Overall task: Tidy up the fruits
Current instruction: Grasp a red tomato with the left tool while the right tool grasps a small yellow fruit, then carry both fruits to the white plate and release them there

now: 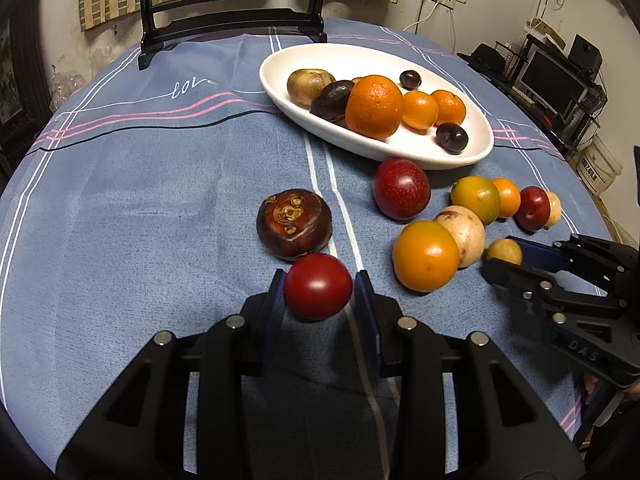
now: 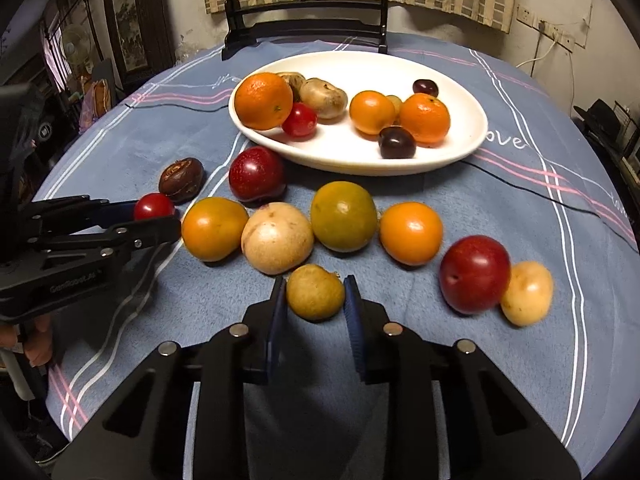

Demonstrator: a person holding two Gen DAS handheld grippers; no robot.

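1. Fruits lay in two groups on the blue tablecloth (image 2: 520, 216): some inside the white oval dish (image 2: 468, 136) at the far side, the others loose on the cloth in front of it.
2. At the left, the left gripper (image 1: 319, 285) pinched a small red tomato (image 1: 318, 286) between its blue pads, just in front of a dark brown water chestnut (image 1: 294, 224).
3. Next, a red plum (image 2: 256, 174) sat close to the rim of the dish.
4. In the middle stood a row of loose fruits: an orange citrus (image 2: 214, 228), a pale round fruit (image 2: 277, 238) touching it, a greenish citrus (image 2: 343, 216) and another orange one (image 2: 411, 233).
5. Just in front of this row, the right gripper (image 2: 315, 292) was closed on a small yellow fruit (image 2: 315, 292), with both pads pressing on its sides.
6. At the right, a second red plum (image 2: 475, 274) touched a pale yellow fruit (image 2: 527, 293).
7. Inside the dish were a large orange (image 2: 263, 100), a small tomato (image 2: 299, 120), brownish fruits, smaller oranges and two dark round fruits.
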